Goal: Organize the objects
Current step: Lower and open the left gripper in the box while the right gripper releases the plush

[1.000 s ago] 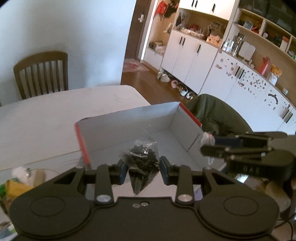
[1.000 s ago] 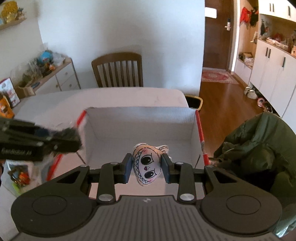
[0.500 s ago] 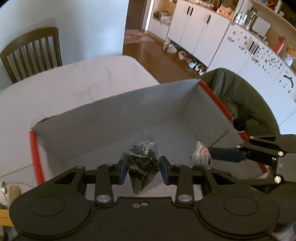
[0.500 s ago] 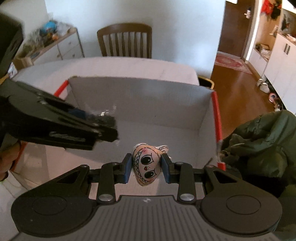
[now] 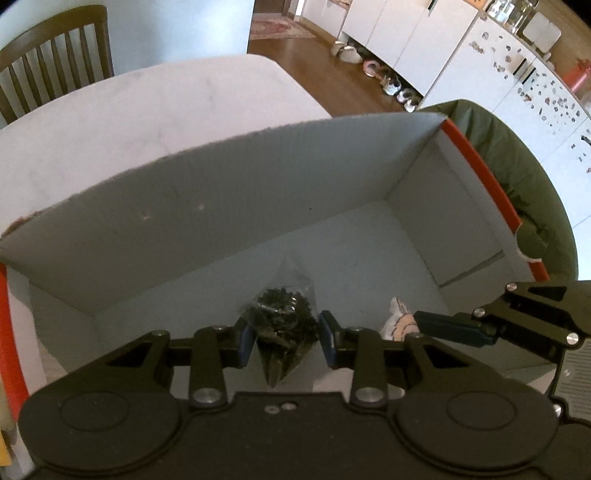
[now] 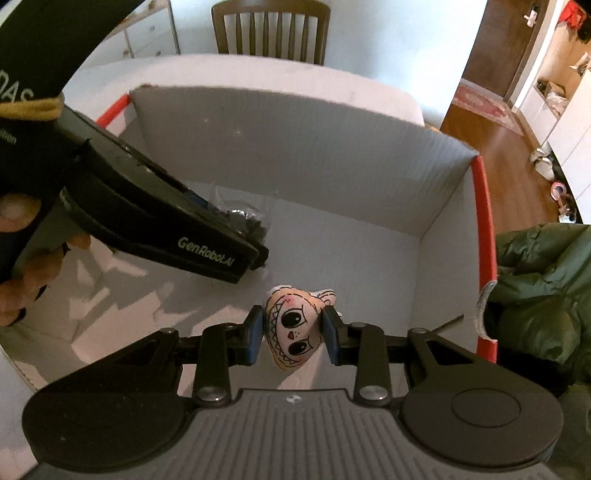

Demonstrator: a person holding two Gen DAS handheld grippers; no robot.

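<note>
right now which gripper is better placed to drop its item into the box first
Right, though it's close. The right gripper holds the doll-face charm over open box floor; the left gripper, holding the bag of dark bits, looks no lower.

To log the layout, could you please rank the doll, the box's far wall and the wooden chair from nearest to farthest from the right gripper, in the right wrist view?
1. Doll: held in the right gripper.
2. Far wall: ahead, box's back.
3. Chair: beyond the table.
</note>
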